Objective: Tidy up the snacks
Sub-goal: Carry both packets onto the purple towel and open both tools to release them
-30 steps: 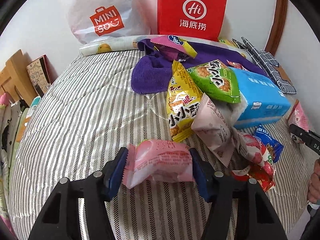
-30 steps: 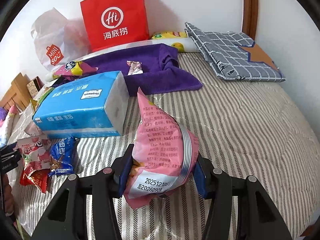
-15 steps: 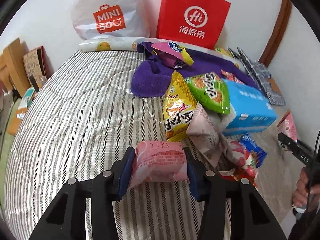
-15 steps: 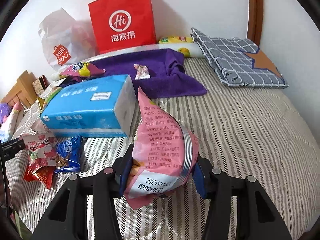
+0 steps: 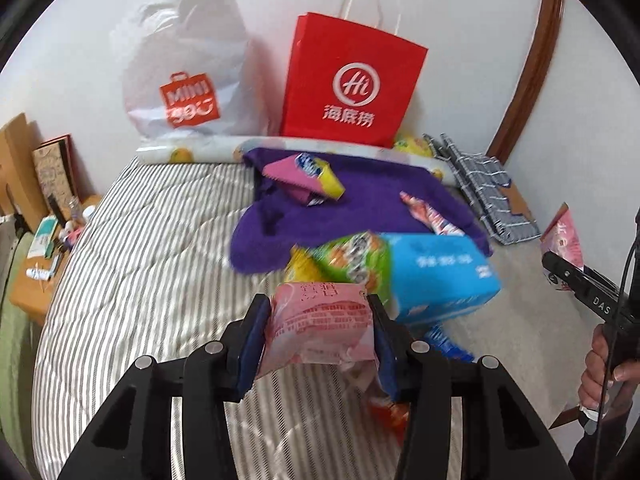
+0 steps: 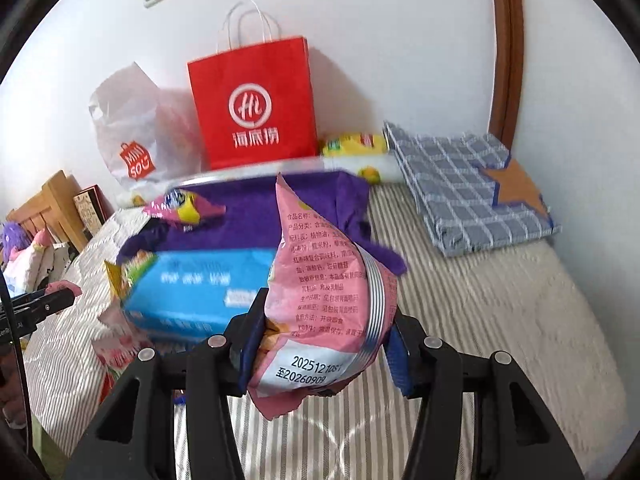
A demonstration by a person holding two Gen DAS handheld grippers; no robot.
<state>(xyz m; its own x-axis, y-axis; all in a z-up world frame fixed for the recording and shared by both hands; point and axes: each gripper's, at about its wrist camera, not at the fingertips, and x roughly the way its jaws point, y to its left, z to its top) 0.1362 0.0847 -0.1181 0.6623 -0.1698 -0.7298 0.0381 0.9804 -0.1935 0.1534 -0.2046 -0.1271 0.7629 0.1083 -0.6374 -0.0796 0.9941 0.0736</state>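
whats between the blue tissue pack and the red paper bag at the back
The purple towel lies spread between the blue tissue pack and the red paper bag, with a pink and yellow snack bag on it. Clearest in the left wrist view.

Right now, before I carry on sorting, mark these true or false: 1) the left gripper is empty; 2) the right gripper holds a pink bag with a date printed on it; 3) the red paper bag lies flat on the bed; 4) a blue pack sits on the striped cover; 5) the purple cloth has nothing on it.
1) False: the left gripper is shut on a pink snack pack.
2) True: the right gripper grips the pink bag.
3) False: the red paper bag stands upright against the wall.
4) True: the blue pack lies there.
5) False: the purple cloth carries a pink and yellow packet.
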